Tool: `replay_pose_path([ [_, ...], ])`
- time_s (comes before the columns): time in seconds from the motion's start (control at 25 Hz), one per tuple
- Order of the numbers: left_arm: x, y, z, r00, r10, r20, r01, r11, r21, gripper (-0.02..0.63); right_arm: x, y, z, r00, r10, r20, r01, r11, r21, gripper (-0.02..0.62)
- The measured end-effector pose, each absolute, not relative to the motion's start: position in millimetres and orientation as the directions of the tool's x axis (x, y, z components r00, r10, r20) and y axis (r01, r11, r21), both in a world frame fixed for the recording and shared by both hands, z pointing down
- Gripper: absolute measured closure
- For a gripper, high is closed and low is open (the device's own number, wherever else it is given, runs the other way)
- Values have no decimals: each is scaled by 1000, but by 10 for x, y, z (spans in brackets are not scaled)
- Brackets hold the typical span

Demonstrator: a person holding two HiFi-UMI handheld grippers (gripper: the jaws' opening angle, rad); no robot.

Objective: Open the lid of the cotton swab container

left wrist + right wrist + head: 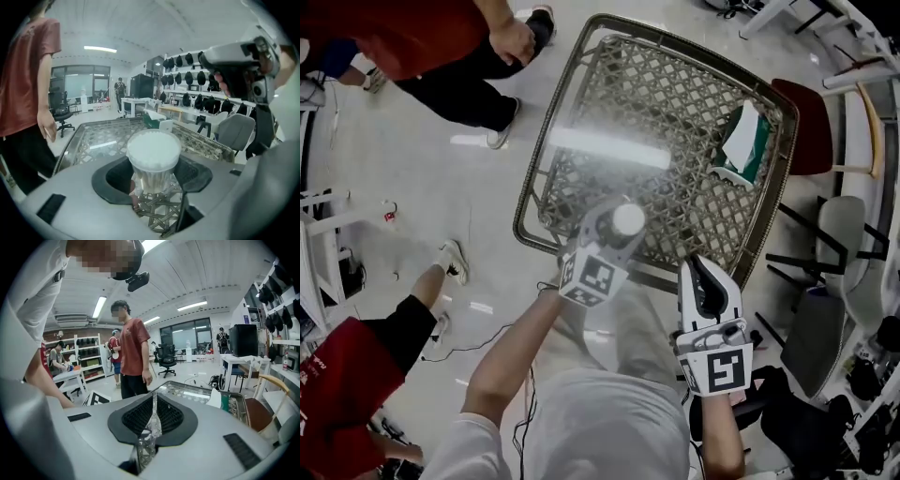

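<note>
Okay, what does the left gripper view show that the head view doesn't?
Only the left gripper view: the cotton swab container's clear side with sticks inside, clamped between the left tool's pads, plus wall racks of dark helmets. Only the head view: the marker cube on each tool and bystanders' shoes on the floor. Both: the container's white top, the lattice table and a green-and-white packet.

Clear plastic container (153, 161) on glossy glass tabletop (675, 112).
</note>
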State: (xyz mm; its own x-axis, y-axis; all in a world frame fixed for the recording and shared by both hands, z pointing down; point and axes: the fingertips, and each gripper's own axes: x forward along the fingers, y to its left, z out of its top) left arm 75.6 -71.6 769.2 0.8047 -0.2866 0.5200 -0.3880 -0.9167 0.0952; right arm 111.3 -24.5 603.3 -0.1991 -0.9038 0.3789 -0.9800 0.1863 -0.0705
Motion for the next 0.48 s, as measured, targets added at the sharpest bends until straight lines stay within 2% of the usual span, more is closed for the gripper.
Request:
replay_pose_path([
  [0.48, 592, -555, 6216, 827, -330, 455, -396, -917, 55, 351, 1282, -126, 5420, -183, -932, 314, -983, 164, -88, 595],
])
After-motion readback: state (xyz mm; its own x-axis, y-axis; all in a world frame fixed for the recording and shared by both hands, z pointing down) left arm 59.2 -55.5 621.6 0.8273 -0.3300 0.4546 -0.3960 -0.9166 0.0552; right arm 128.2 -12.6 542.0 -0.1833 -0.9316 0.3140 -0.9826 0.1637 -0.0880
